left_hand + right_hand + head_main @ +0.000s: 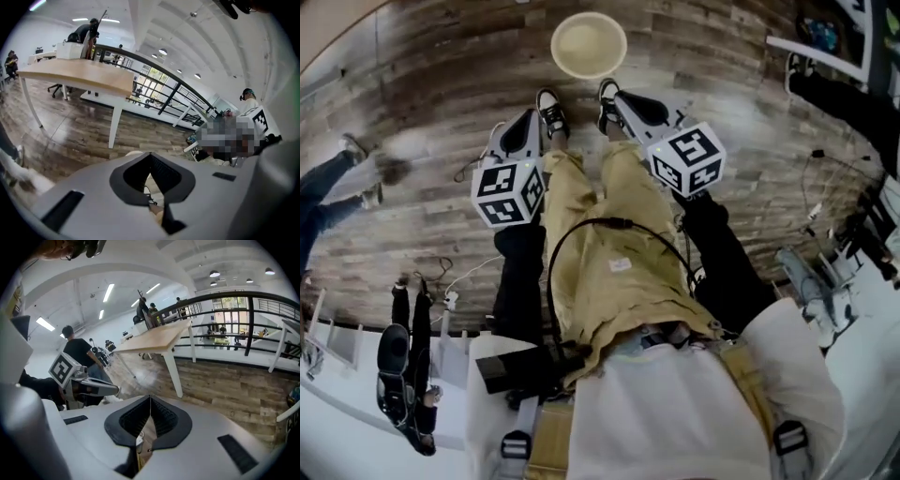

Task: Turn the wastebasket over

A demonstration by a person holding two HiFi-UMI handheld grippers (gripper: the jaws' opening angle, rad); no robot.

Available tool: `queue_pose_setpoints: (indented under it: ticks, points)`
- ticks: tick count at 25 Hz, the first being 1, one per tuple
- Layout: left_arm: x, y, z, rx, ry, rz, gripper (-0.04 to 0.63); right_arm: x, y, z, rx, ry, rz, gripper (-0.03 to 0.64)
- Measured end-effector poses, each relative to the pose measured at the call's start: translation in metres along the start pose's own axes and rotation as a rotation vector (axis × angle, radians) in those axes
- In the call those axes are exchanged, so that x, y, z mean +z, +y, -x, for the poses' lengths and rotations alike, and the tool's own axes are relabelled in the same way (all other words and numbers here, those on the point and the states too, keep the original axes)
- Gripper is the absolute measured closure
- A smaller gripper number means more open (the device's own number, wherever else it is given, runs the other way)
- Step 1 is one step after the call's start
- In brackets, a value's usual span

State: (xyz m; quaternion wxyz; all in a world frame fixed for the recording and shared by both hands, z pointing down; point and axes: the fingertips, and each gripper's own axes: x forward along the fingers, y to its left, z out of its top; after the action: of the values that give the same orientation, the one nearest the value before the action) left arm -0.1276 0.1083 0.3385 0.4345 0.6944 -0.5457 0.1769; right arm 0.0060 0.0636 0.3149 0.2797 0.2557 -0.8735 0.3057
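The wastebasket point(589, 44) is a round cream tub on the wooden floor, just past my two shoes, and I cannot tell which end faces up. Its pale rim point(132, 153) peeks over the jaws in the left gripper view. My left gripper point(529, 116) hangs over my left leg, short of the basket, with its jaws together and nothing between them point(150, 154). My right gripper point(615, 95) hangs over my right shoe, close to the basket's near edge, also shut and empty point(150, 397). Neither touches the basket.
A wooden table point(79, 75) with white legs stands on the plank floor point(441, 84), with a black railing point(243, 298) behind it. Other people stand around, one at the left point(328, 192). Cables point(455, 281) lie on the floor; white desks point(825, 56) border the right.
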Motion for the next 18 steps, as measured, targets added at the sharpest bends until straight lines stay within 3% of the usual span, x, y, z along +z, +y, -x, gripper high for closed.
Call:
queue_pose_setpoints:
  ticks: [7,11,16,18]
  points:
    - [-0.104,0.013,-0.082,-0.055,0.193,0.012,0.595,-0.117,-0.072,-0.09,0.044,0.164,-0.06,0.595]
    - [-0.14,0.02,-0.13,-0.077,0.238,0.018,0.595,-0.168,-0.108,-0.13,0.065,0.231,-0.039,0.594]
    - [-0.164,0.031,-0.195,-0.125,0.277,0.108,0.595,-0.236,-0.168,-0.177,0.01,0.317,-0.1,0.594]
    - [-0.17,0.036,-0.216,-0.144,0.293,0.108,0.595,-0.262,-0.197,-0.193,-0.043,0.338,-0.148,0.592]
